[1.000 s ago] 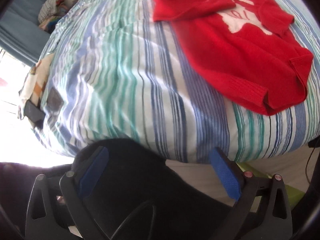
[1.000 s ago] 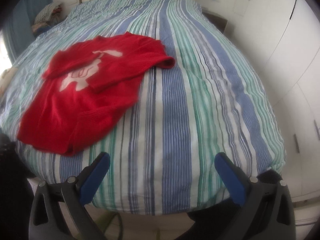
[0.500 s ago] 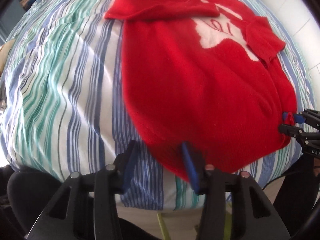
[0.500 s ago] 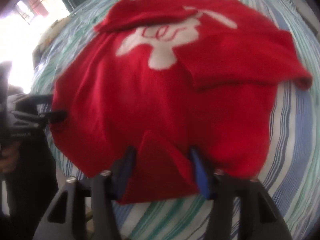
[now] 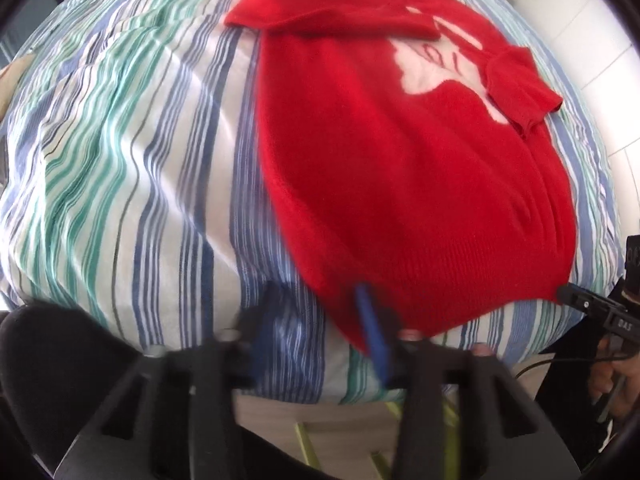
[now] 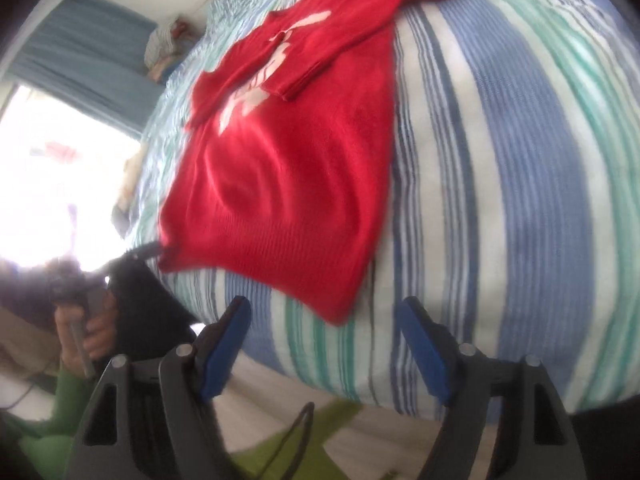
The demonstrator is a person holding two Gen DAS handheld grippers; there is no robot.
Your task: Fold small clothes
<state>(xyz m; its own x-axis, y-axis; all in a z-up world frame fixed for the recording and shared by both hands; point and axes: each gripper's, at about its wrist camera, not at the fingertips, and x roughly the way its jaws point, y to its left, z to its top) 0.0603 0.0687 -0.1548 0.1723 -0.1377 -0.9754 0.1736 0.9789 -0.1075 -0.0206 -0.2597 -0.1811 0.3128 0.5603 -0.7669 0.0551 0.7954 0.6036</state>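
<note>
A small red sweater [image 5: 400, 160] with a white motif lies on the striped bed, both sleeves folded over its chest. It also shows in the right wrist view [image 6: 288, 184]. My left gripper [image 5: 316, 320] is open at the sweater's near left hem corner, its right finger against the cloth edge; the view is blurred. My right gripper [image 6: 324, 344] is open just below the near right hem corner, nothing between its pads. In the left wrist view the right gripper's tip [image 5: 576, 296] touches the far hem corner.
The striped duvet [image 5: 120, 160] covers the bed and drops off at its near edge. A blue curtain [image 6: 80, 48] and bright window are at the left. Pillows lie at the bed's head. A green object [image 6: 280, 440] is on the floor below.
Both grippers have opened wider and pulled back slightly from the hem. The right gripper no longer has the hem fold between its fingers.
</note>
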